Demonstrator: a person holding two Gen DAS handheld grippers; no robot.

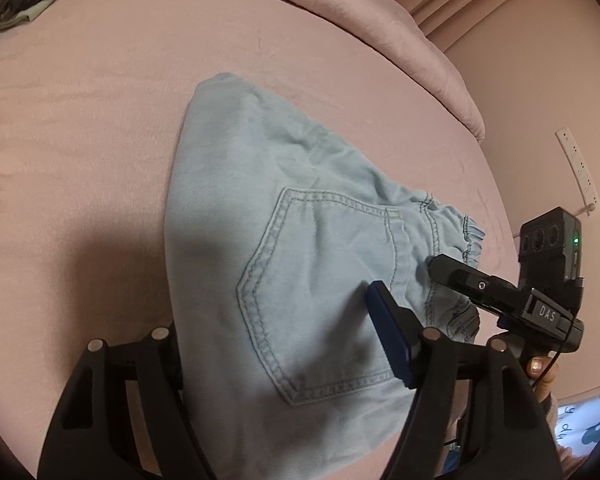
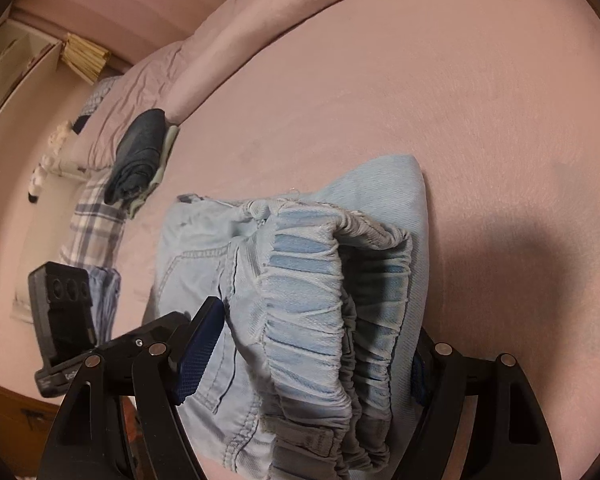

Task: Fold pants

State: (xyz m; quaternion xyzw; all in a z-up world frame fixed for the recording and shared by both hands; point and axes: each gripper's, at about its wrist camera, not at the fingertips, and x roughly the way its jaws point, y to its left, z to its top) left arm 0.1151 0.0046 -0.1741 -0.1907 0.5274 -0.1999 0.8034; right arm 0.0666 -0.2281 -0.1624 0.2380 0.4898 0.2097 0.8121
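Light blue denim pants (image 1: 284, 240) lie folded into a compact bundle on the pink bed (image 1: 100, 140), back pocket up. My left gripper (image 1: 276, 344) straddles the near edge of the bundle with its jaws wide apart; the left finger is hidden under the cloth. My right gripper (image 2: 316, 344) straddles the elastic waistband (image 2: 332, 304), jaws wide apart, blue pads (image 2: 198, 352) on either side, not pinching. In the left wrist view the right gripper (image 1: 500, 292) reaches in from the right by the waistband.
A dark folded garment (image 2: 140, 156) on a pale one lies at the bed's far left edge. A raised pink bolster (image 1: 380, 28) runs along the back. A plaid cloth (image 2: 96, 224) hangs over the bed's side. A power strip (image 1: 578, 168) is on the wall.
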